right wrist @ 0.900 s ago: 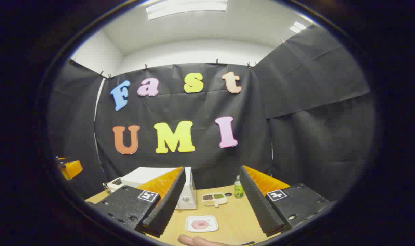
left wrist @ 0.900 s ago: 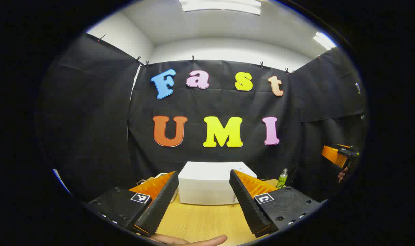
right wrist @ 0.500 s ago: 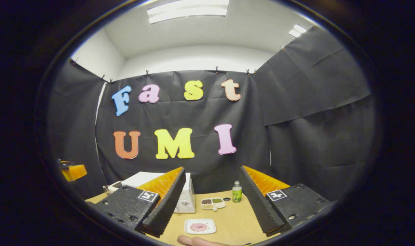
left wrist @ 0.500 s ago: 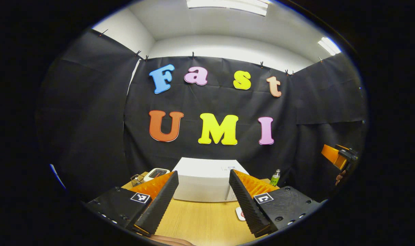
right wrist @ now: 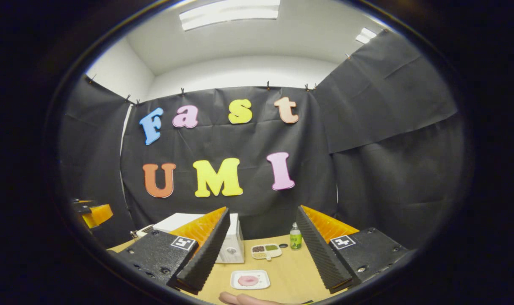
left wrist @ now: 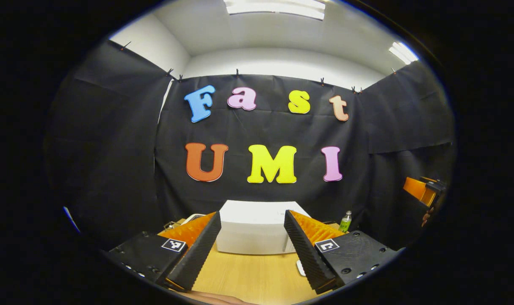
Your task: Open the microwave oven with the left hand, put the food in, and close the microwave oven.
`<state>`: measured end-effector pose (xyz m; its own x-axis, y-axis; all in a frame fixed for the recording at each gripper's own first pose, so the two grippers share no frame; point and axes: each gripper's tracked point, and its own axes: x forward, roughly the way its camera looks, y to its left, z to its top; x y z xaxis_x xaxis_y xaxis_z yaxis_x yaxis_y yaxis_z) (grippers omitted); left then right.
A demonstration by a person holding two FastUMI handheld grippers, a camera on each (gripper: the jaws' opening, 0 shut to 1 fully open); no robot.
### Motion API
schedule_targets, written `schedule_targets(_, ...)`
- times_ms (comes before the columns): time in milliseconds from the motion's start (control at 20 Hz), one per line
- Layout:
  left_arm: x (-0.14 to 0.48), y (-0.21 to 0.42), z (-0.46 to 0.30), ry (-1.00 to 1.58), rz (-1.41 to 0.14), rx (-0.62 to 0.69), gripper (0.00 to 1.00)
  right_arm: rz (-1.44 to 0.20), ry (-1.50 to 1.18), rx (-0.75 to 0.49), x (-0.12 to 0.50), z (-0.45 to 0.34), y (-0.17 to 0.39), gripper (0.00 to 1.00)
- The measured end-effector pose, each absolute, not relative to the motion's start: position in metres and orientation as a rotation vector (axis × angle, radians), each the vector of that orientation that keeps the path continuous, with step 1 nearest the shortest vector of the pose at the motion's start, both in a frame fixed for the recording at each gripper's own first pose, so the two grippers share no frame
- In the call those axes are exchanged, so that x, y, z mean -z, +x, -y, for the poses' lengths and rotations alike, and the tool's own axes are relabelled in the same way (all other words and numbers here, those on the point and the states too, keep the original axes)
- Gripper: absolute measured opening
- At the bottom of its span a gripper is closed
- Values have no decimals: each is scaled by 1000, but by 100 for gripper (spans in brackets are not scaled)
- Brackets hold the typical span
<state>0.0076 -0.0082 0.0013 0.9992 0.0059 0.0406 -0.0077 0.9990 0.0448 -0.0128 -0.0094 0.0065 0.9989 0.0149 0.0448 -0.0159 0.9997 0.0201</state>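
Fingers of the left gripper [left wrist: 250, 250] stand wide apart with nothing between them, raised above the wooden table [left wrist: 248, 277]. Straight ahead of them the white microwave oven [left wrist: 257, 226] sits on the table against the black cloth wall, its door shut. A green bottle [left wrist: 345, 221] stands to the oven's right.

In the right gripper view, the right gripper [right wrist: 257, 254] is likewise spread wide and holds nothing. Below the gap between its fingers lies a white square plate [right wrist: 249, 279] carrying a pink doughnut [right wrist: 248, 280], flat on the table and touched by neither finger. Farther back sits a small divided dish [right wrist: 266, 250] with dark and green fillings, just right of the oven's front corner, and the green bottle stands beyond it. Each finger mount carries a square black-and-white marker; the bottle's label is too small to read. A fingertip [right wrist: 240, 299] shows at the bottom edge.
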Motion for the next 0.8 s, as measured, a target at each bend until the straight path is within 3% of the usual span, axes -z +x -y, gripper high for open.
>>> schedule_targets(250,28,21,31,131,5,13,95,28,32,-13,9,18,-2,91)
schedule_targets(300,34,25,38,118,-9,32,84,26,32,-10,12,21,2,100)
schedule_targets(350,38,28,43,102,-23,41,97,23,31,-6,15,24,5,91)
schedule_targets(400,46,34,46,89,-38,43,97,21,32,-1,18,27,9,91)
schedule_targets(450,53,40,49,80,-52,47,97,17,34,1,20,30,11,100)
schedule_targets(500,59,46,55,71,-59,55,89,14,36,2,23,33,15,91)
schedule_targets(550,63,53,59,67,-64,62,96,11,38,4,26,36,18,100)
schedule_targets(650,72,68,63,63,-68,59,96,11,37,12,31,44,26,100)
schedule_targets(700,77,75,67,67,-75,60,96,10,35,18,33,48,30,91)
schedule_targets(800,92,92,76,73,-92,62,96,7,31,27,38,56,37,91)
